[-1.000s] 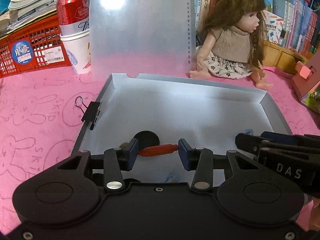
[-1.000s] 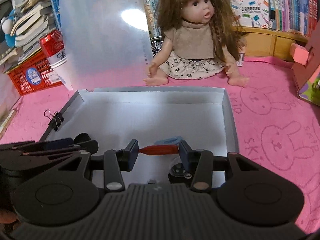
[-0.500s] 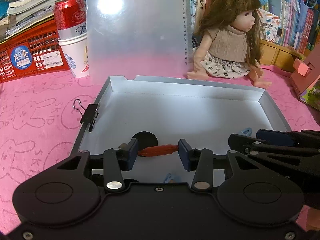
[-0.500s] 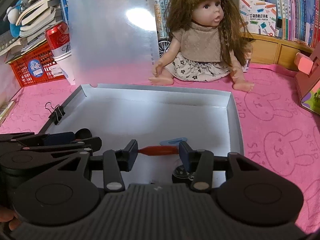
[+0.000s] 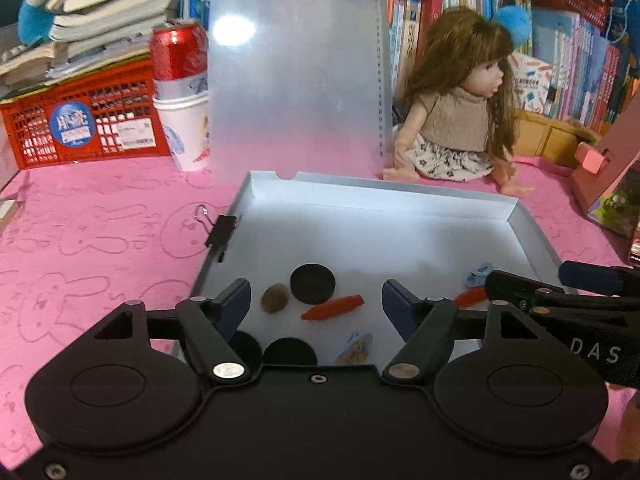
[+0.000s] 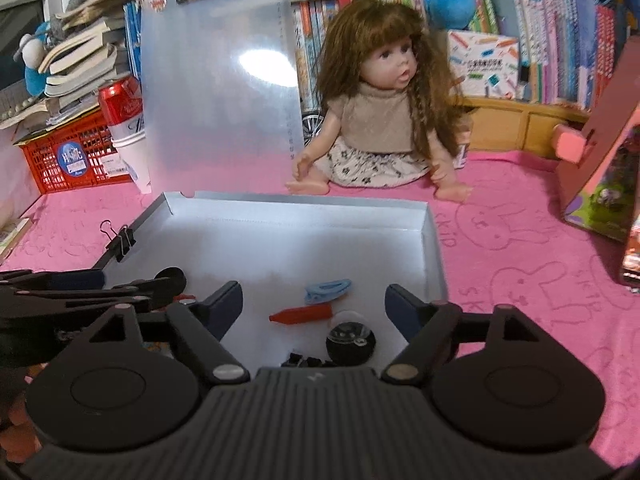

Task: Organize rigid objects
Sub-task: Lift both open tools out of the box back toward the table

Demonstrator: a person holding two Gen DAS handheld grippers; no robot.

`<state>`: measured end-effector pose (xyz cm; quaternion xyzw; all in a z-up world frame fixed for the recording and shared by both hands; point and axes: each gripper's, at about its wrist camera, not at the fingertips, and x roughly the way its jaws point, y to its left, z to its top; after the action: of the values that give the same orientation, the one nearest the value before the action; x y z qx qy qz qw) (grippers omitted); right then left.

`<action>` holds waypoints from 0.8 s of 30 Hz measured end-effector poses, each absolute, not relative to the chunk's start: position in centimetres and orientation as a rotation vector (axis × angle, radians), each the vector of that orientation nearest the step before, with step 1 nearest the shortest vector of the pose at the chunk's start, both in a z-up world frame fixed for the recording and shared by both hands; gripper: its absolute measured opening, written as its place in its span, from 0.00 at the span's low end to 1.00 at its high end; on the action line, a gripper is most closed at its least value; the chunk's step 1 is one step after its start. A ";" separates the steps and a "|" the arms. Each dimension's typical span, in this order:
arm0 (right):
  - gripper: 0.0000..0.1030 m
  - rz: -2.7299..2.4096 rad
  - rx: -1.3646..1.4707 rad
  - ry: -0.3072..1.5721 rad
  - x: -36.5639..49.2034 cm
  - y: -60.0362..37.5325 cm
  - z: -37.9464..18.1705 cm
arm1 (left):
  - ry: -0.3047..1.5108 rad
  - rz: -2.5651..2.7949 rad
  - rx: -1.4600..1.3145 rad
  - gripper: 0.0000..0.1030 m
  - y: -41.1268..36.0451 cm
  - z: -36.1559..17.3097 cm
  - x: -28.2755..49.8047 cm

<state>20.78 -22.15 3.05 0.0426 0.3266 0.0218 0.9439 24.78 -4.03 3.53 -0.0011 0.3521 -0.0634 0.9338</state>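
A shallow grey box (image 5: 400, 192) (image 6: 304, 204) lies on the pink cloth. My left gripper (image 5: 316, 300) is open above its near end; a red crayon-like piece (image 5: 333, 307) lies loose on the box floor between the fingers. Near it lie a black disc (image 5: 313, 283), a brown lump (image 5: 275, 298) and two more black discs (image 5: 291, 351). My right gripper (image 6: 314, 302) is open too, over another red piece (image 6: 302, 315), a blue hair clip (image 6: 328, 290) and a black round lens-like object (image 6: 350, 342).
A binder clip (image 5: 220, 230) grips the box's left wall. Behind stand a translucent clipboard (image 5: 296, 80), a doll (image 5: 452, 120), a red can on a paper cup (image 5: 180, 92), a red crate (image 5: 80, 124) and a pink box (image 6: 600, 160) at right.
Both grippers have opened and let go of the red pieces, which now lie on the box floor. Both grippers have pulled back and up a little.
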 end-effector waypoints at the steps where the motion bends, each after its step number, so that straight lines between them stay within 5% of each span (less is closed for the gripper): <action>1: 0.87 0.040 0.081 0.654 20.2 -22.1 3.2 | 0.703 -0.134 0.002 0.71 -3.9 3.8 24.1; 11: 1.00 0.010 0.053 0.531 13.6 -21.3 3.6 | 0.572 -0.151 0.015 0.78 -2.4 4.6 16.1; 24: 1.00 -0.036 0.016 0.553 8.7 -20.8 -0.7 | 0.614 -0.115 0.041 0.85 -1.0 0.3 10.9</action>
<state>8.74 -20.83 -0.69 0.0080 0.2730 -0.0178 0.9618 10.92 -1.00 0.28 0.0203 0.3020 -0.0564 0.9514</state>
